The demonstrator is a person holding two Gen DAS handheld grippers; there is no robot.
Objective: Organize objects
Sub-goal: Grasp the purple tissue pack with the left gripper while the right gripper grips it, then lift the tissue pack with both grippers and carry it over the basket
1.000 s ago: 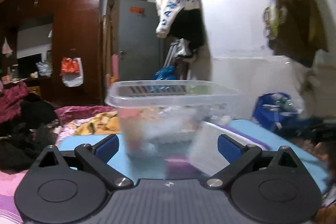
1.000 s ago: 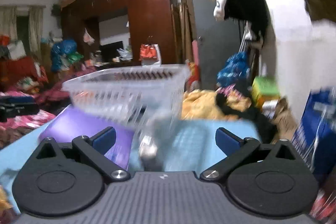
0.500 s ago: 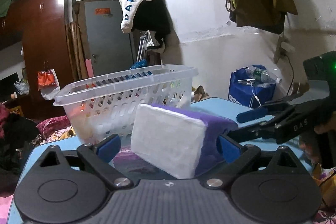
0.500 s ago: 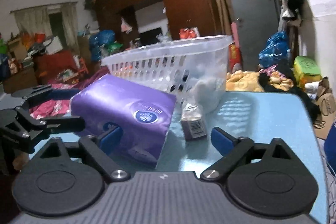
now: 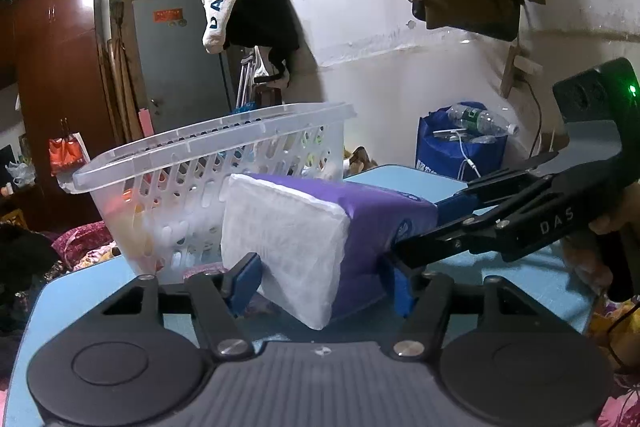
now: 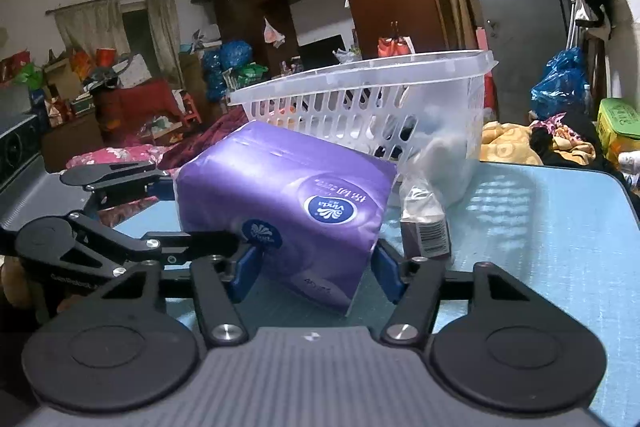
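Cluttered bedroom light is falling on the pale blue counter (image 6: 560,227) where you are working, and right at your own tools is the thing that matters: the purple tissue pack (image 6: 288,195) is sitting between both pairs of jaws at once. Your left gripper (image 5: 324,283) is taking the pack end-on, its blue pads pressing the white open end on one side and the purple wrap on the other; those jaws have just been closing and are now clamped on it. Your right gripper (image 6: 312,271) is coming in from the pack's other side, its jaws likewise just closed down, with the pads bearing on the two lower flanks of the printed face. In the left wrist view you are seeing the right tool reaching across from the right edge, so the two are meeting nearly at right angles around the pack. The pack's long axis is running roughly away from your left hand, toward the basket. Just beside the pack, on its right in the right wrist view, a small barcoded carton (image 6: 426,227) is standing on the counter. Beyond that, the clear slotted basket (image 6: 440,95) is waiting near, directly behind the pack, so my judgement is that the coming move is a lift up and forward over its rim, both hands travelling together.
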